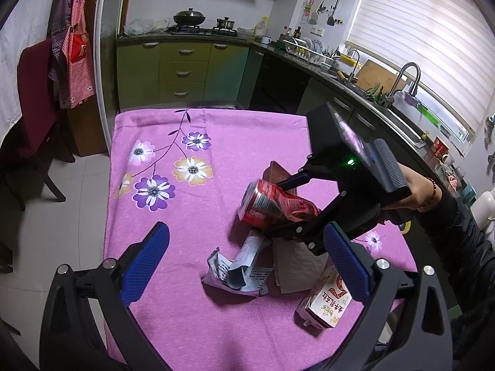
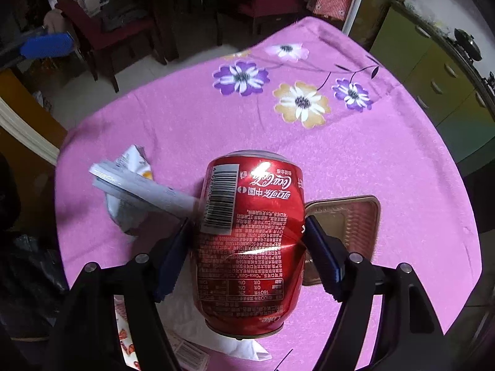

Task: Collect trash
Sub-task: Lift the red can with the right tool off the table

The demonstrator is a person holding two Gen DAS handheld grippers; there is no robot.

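My right gripper [image 2: 247,228] is shut on a dented red cola can [image 2: 247,232] and holds it above the pink flowered tablecloth [image 2: 278,130]; the can also shows in the left wrist view [image 1: 272,205], clamped in the right gripper [image 1: 294,207]. My left gripper [image 1: 247,256] is open and empty, low over the near side of the table. Under and between its fingers lie a crumpled white wrapper [image 1: 235,272], a brown napkin [image 1: 297,262] and a white-and-red drink carton [image 1: 324,303]. The wrapper also shows in the right wrist view [image 2: 130,191].
A brown plastic tray [image 2: 349,222] lies on the cloth beside the can. White paper [image 2: 229,340] lies under the right gripper. Green kitchen cabinets [image 1: 182,68], a counter and sink [image 1: 396,105] stand behind the table. Dark red chairs [image 2: 102,34] stand to its side.
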